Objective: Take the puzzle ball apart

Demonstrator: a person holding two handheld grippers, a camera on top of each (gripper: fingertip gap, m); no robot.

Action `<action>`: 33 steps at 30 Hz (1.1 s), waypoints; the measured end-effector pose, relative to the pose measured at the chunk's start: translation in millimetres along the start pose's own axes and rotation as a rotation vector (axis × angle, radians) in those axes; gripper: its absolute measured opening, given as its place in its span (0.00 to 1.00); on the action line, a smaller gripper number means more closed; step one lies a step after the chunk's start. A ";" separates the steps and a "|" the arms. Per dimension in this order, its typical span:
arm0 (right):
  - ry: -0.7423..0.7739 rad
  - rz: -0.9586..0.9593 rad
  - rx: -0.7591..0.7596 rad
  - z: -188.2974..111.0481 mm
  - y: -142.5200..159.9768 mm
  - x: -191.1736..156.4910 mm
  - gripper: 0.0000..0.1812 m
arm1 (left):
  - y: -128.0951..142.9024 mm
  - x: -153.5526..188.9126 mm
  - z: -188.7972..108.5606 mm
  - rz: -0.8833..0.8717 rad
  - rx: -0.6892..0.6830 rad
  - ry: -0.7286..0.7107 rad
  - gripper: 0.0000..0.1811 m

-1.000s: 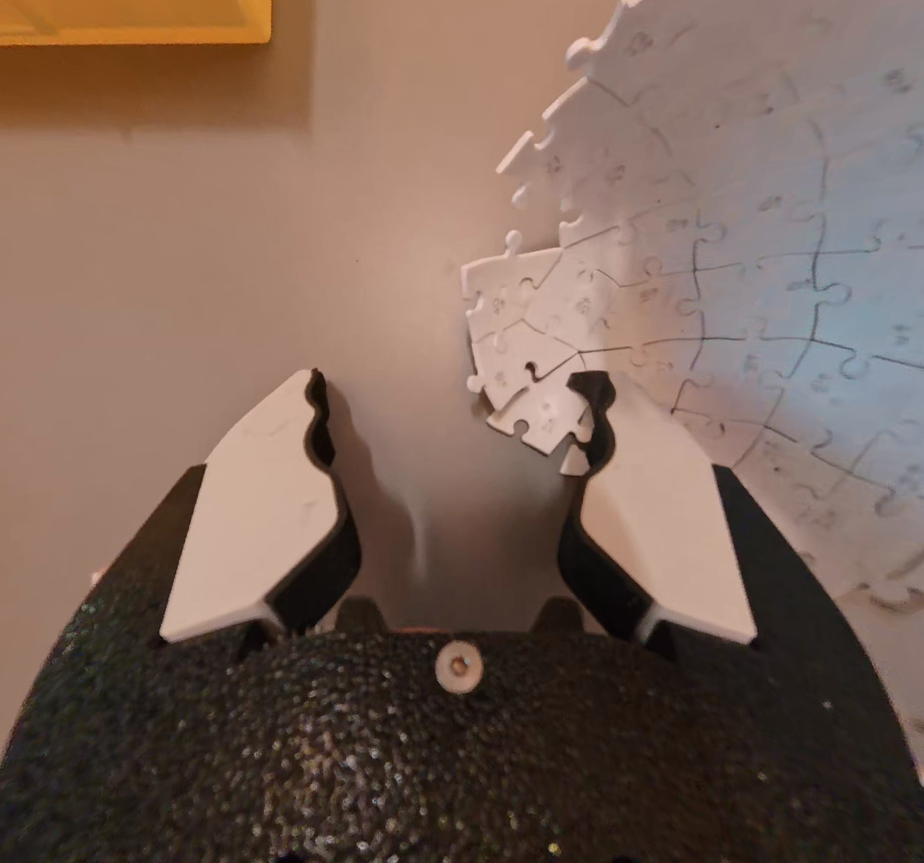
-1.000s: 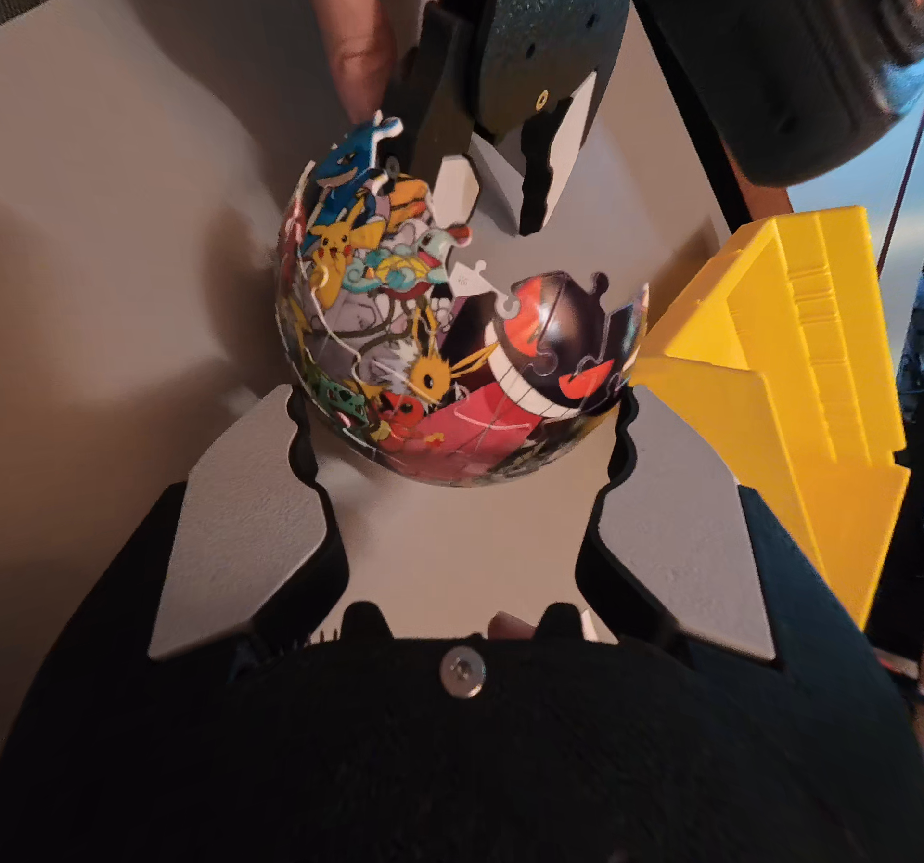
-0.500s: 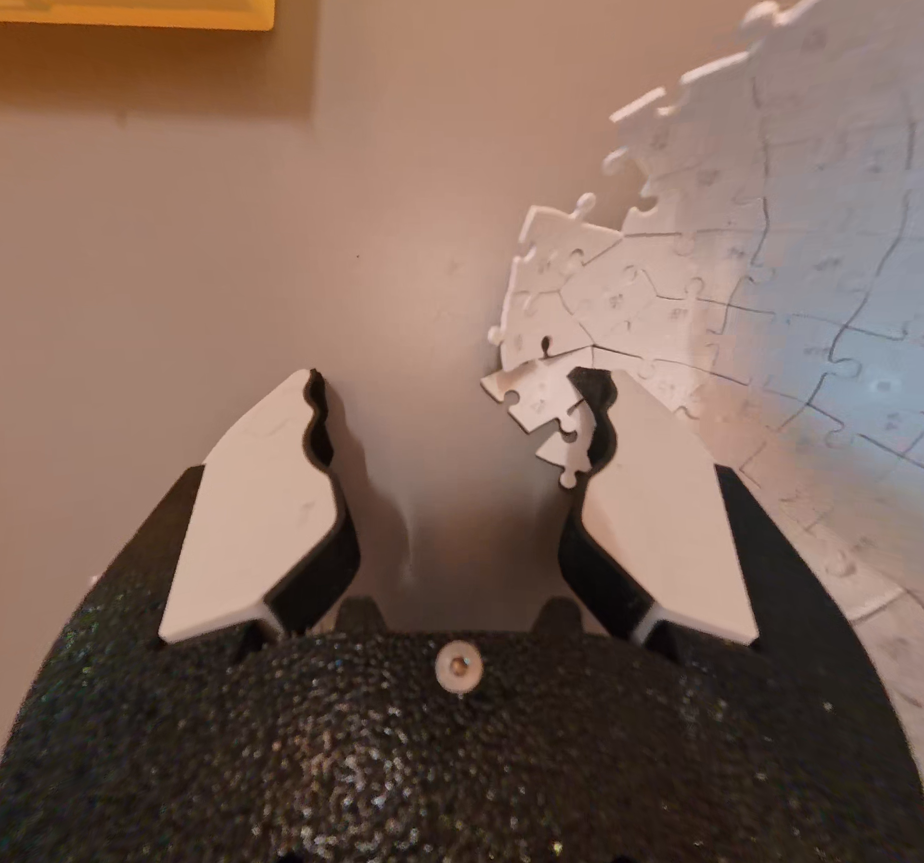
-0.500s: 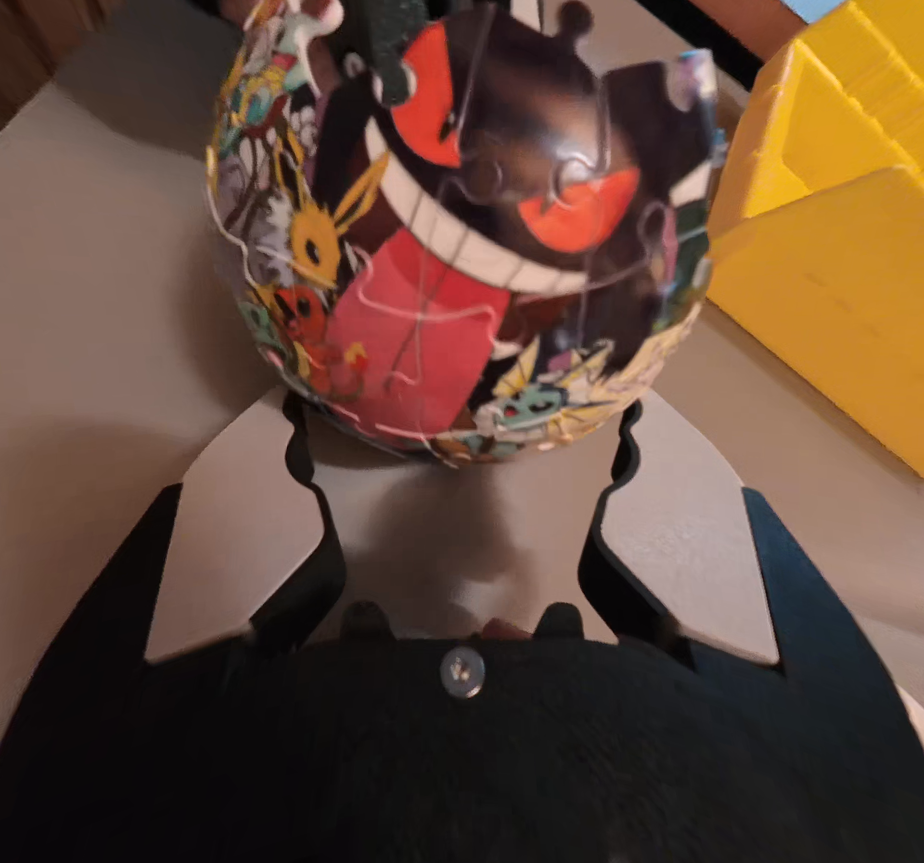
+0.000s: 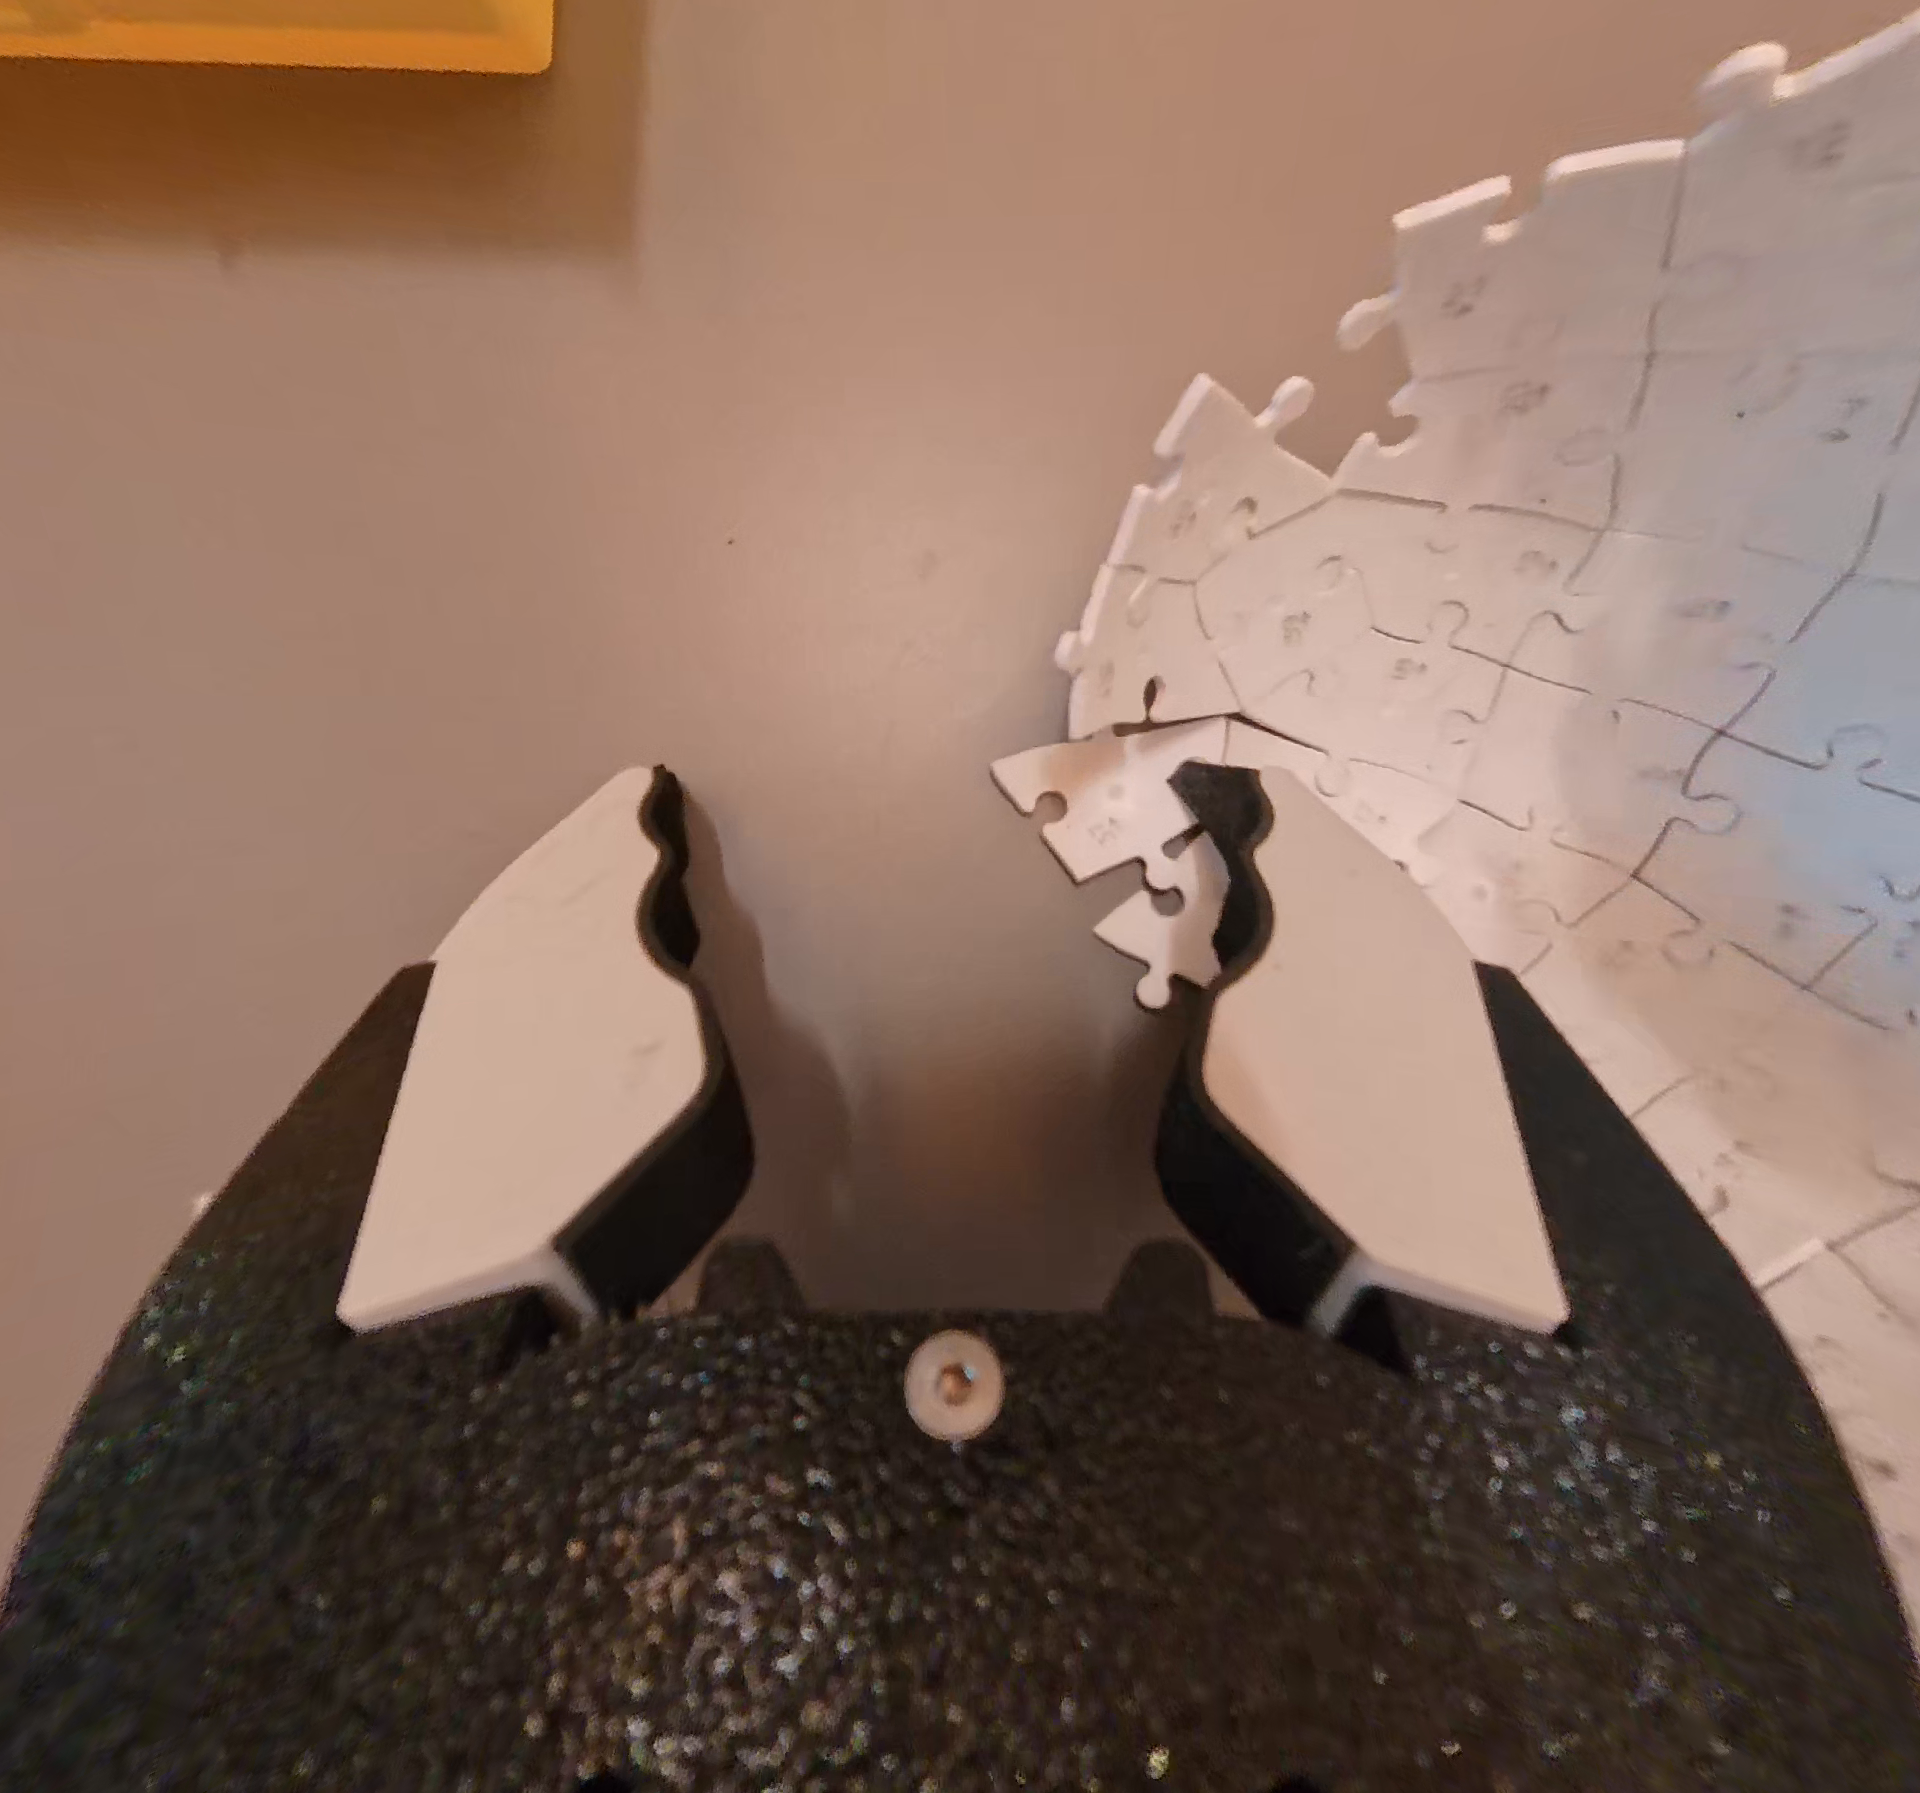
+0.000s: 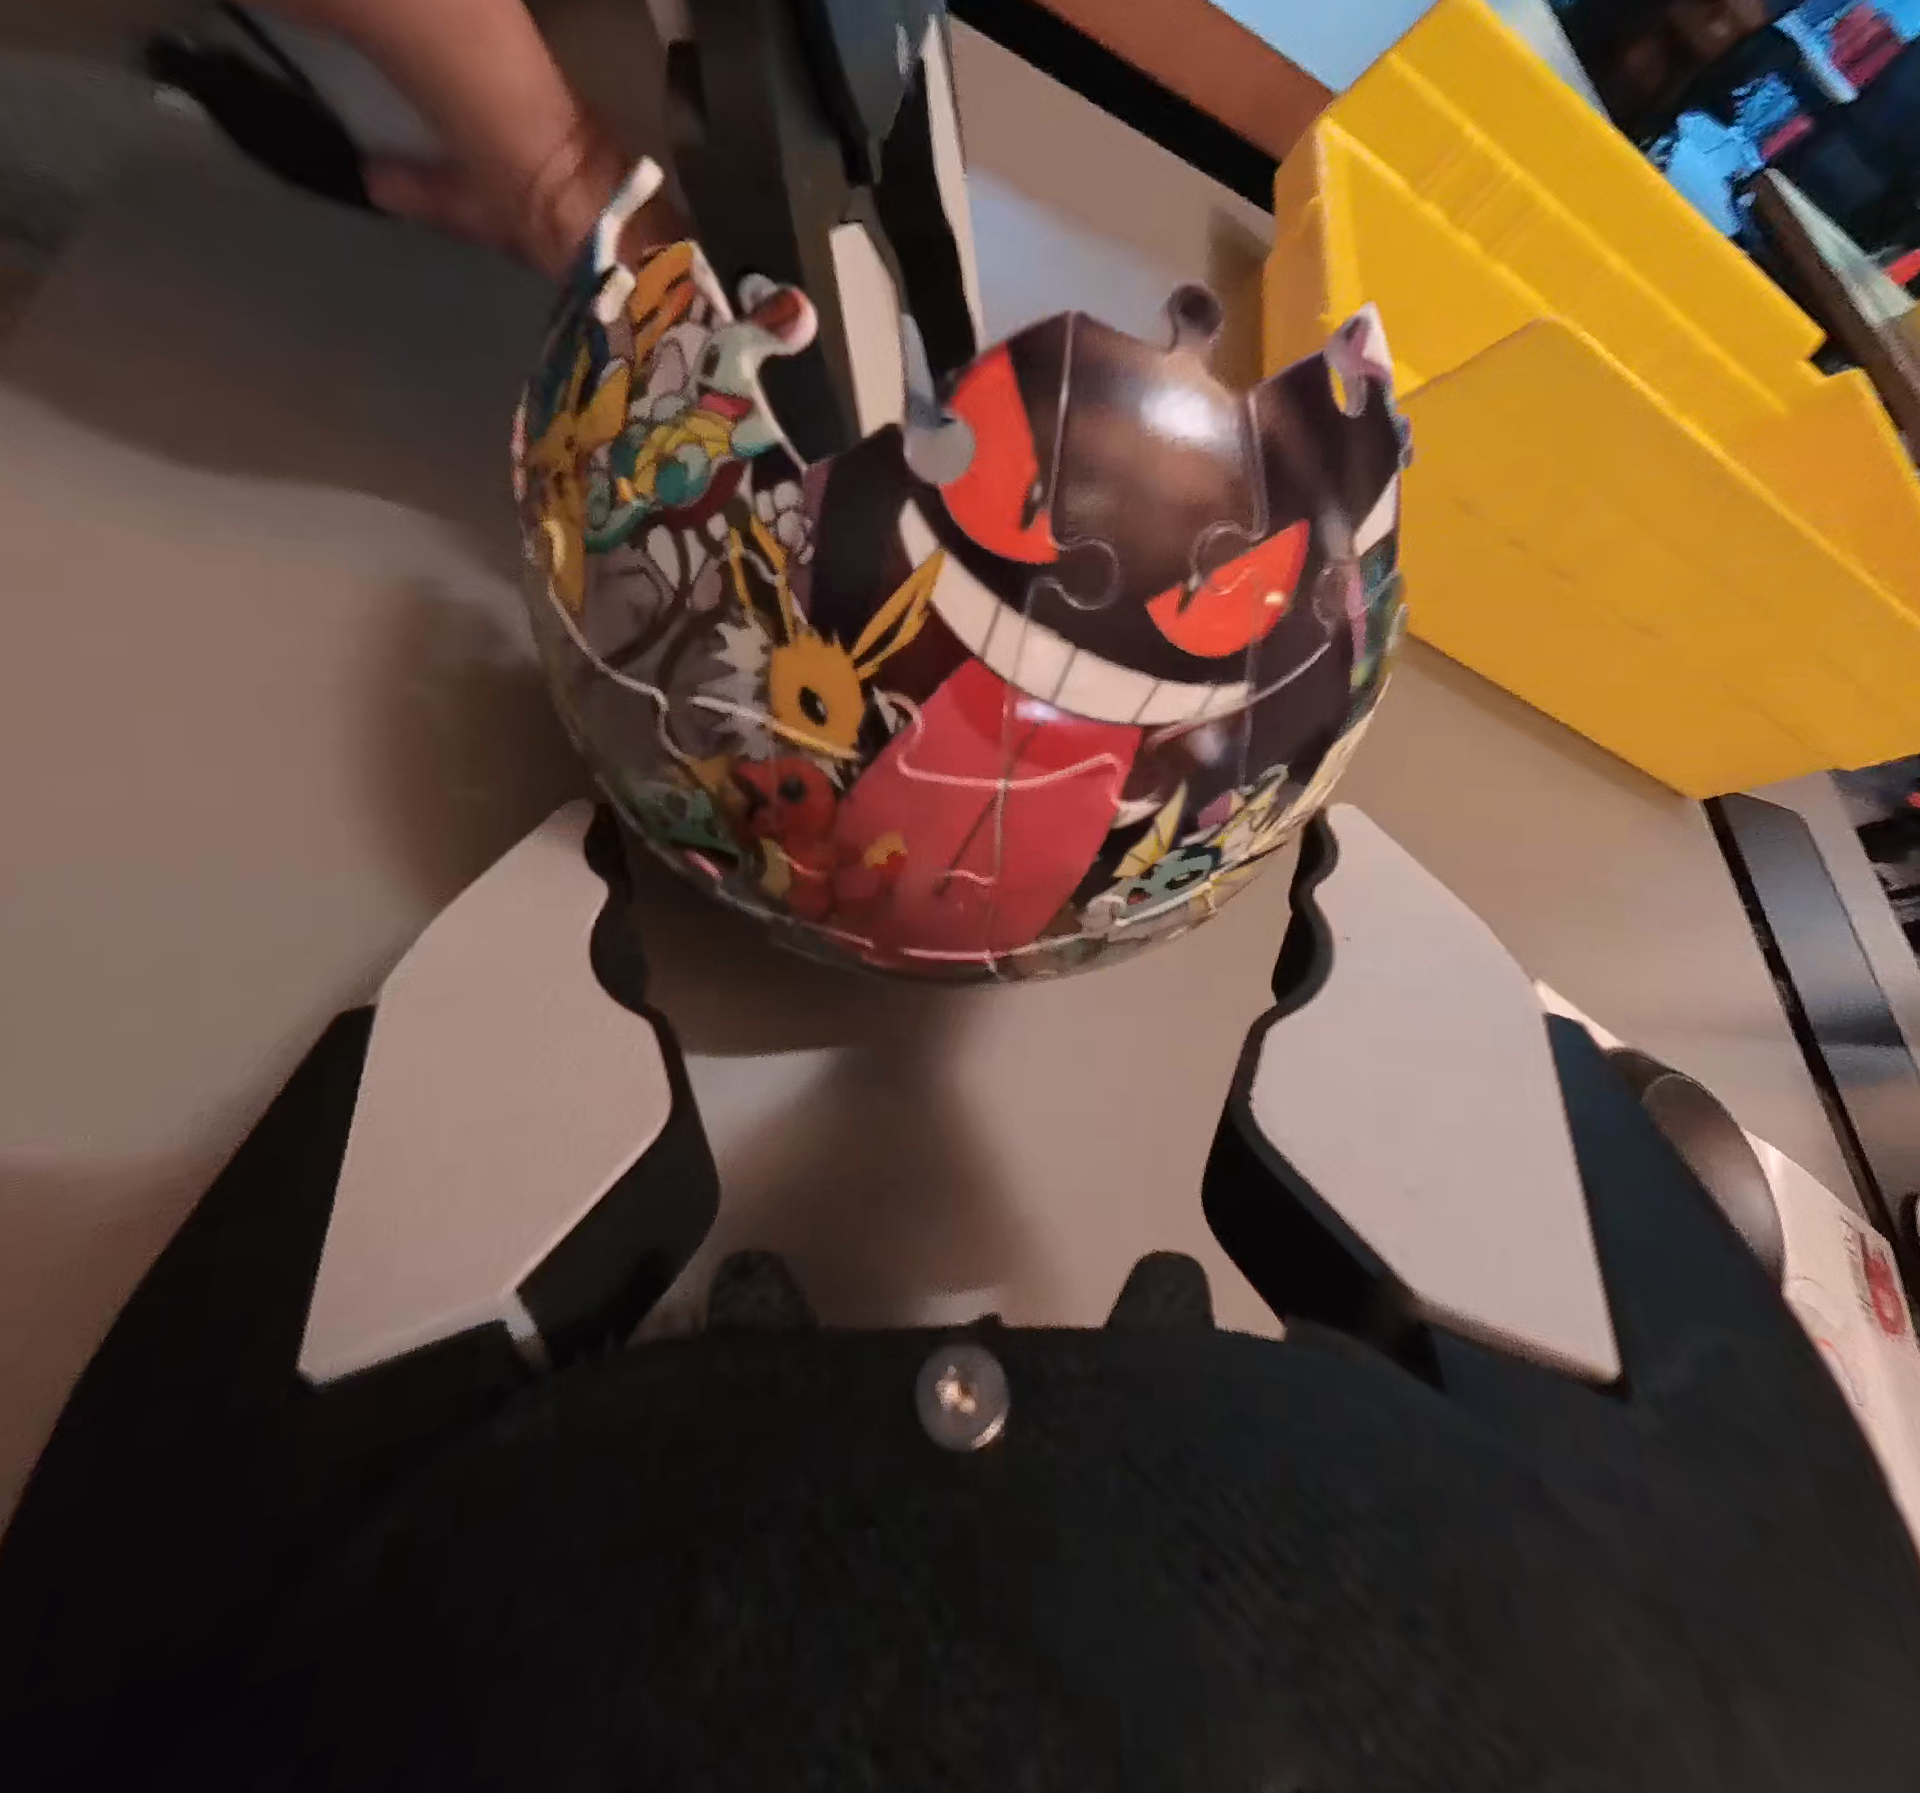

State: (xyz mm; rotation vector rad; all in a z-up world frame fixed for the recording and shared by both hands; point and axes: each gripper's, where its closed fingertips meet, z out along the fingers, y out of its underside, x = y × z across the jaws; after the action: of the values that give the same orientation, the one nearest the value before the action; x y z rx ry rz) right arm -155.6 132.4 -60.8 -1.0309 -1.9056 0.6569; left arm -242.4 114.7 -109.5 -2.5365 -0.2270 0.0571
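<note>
While the right gripper (image 6: pixel 956 922) cradles the puzzle ball (image 6: pixel 966 621) between spread fingers to steady it, the left gripper (image 5: pixel 956 870), fingers also spread, reaches inside its open shell. One left fingertip (image 5: pixel 1226 808) pushes rim pieces (image 5: pixel 1122 808) outward, seemingly to pry them free, with a yellow bin (image 6: pixel 1621 538) just beside the ball.

Both wrist cameras sit close, facing the puzzle ball (image 6: pixel 966 642) from opposite sides.

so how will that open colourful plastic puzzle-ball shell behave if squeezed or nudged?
The colourful puzzle-ball shell is hollow with thin walls, so probably light and flexes. Pieces are already splaying at its rim, so seams likely pop. The rounded bottom would likely rock or roll.
</note>
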 end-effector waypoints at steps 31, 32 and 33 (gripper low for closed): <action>-0.309 -0.292 0.066 20.9 -14.6 12.9 0.64 | 0.8 -15.3 -22.7 -0.115 0.082 0.097 0.54; -0.309 -0.292 0.070 20.8 -15.3 12.4 0.64 | 0.4 -19.1 -28.1 -0.119 0.099 0.094 0.54; -0.307 -0.295 0.070 20.6 -15.4 12.3 0.64 | 0.7 -22.4 -32.7 -0.125 0.110 0.091 0.54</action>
State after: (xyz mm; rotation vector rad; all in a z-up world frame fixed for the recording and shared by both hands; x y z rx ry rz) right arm -183.3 133.8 -54.3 -0.6118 -2.2264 0.7336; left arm -261.4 92.1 -82.9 -2.4030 -0.3368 -0.0920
